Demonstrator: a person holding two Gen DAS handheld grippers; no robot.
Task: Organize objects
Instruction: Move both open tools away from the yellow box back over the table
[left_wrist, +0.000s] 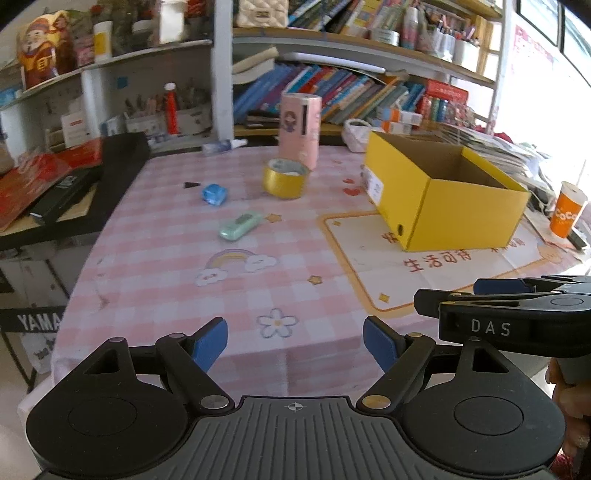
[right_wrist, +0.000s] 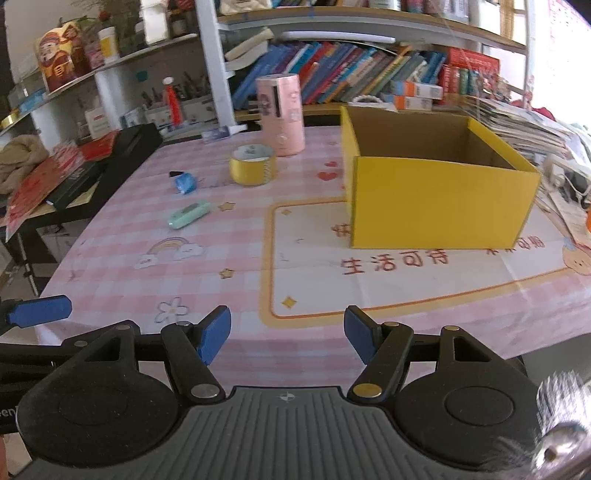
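An open yellow box (left_wrist: 443, 199) (right_wrist: 439, 199) stands on the pink checked tablecloth at the right. To its left lie a yellow tape roll (left_wrist: 285, 179) (right_wrist: 253, 166), a pink cylinder (left_wrist: 299, 129) (right_wrist: 282, 114), a small blue object (left_wrist: 214, 194) (right_wrist: 184, 182), a mint green device (left_wrist: 240, 224) (right_wrist: 189, 213) and a small black piece (left_wrist: 191, 184) (right_wrist: 176, 173). My left gripper (left_wrist: 295, 345) is open and empty above the table's near edge. My right gripper (right_wrist: 287, 334) is open and empty beside it; it also shows in the left wrist view (left_wrist: 517, 306).
Bookshelves (left_wrist: 351, 88) crowd the back. A black case with red papers (left_wrist: 66, 177) sits at the left. An orange cup (left_wrist: 567, 214) and stacked papers (left_wrist: 506, 147) are at the right. A small white bottle (left_wrist: 223, 147) lies at the table's far edge.
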